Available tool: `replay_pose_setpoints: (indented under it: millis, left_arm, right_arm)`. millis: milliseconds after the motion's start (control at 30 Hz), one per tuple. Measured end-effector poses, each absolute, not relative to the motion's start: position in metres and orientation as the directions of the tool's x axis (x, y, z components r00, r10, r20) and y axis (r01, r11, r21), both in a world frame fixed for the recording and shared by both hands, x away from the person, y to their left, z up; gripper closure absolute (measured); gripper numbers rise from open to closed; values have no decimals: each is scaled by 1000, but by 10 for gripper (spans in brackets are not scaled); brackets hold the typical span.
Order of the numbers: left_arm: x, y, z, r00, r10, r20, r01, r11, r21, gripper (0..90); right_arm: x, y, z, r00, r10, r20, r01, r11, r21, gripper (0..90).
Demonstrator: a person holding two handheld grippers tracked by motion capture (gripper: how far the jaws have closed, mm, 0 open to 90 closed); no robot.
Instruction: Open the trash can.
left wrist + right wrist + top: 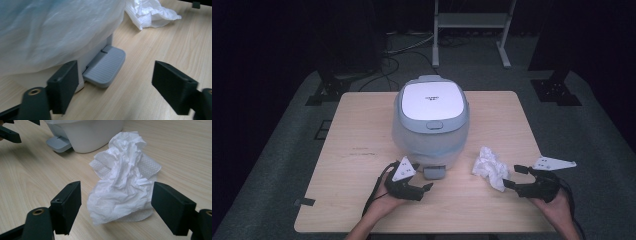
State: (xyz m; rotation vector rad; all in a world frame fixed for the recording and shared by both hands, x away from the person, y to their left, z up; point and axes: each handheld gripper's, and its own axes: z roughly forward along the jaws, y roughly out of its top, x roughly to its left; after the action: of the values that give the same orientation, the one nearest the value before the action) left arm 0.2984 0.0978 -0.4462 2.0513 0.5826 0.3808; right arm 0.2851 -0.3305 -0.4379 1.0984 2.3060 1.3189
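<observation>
Left gripper [113, 85]: jaws apart, nothing between them, just before the grey pedal [105, 67] of the bin [431, 120]. The pedal projects from the bin base toward the person. Right gripper [116, 207]: jaws wide, flanking the crumpled tissue [123, 178], apparently without contact; its long axis runs away from the jaws.

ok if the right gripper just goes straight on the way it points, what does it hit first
Most likely the crumpled tissue: it lies on the table straight ahead of the right gripper, whose open jaws stand either side of it.
</observation>
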Motion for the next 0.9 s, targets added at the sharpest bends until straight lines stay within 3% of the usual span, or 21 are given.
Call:
replay_pose_setpoints:
  millis: [200,267,500,667,900]
  left_arm:
    - [301,92,-448,848,529,29,253,-454,854,265]
    - [302,90,-449,856,516,16,257,-453,854,343]
    - [305,84,-451,861,508,14,254,-454,854,440]
    - [309,78,-454,866,498,29,245,-475,845,568]
    - [317,72,-458,863,505,25,256,-478,840,650]
  right_arm:
    - [285,-330,-438,-678,723,133,482,300,823,231]
    - [285,-330,-438,-679,722,132,481,302,823,231]
    - [285,-330,-438,-680,721,133,481,302,823,231]
    - [285,-329,-438,-681,720,132,481,305,822,231]
    - [286,-328,-439,-686,716,131,481,311,820,231]
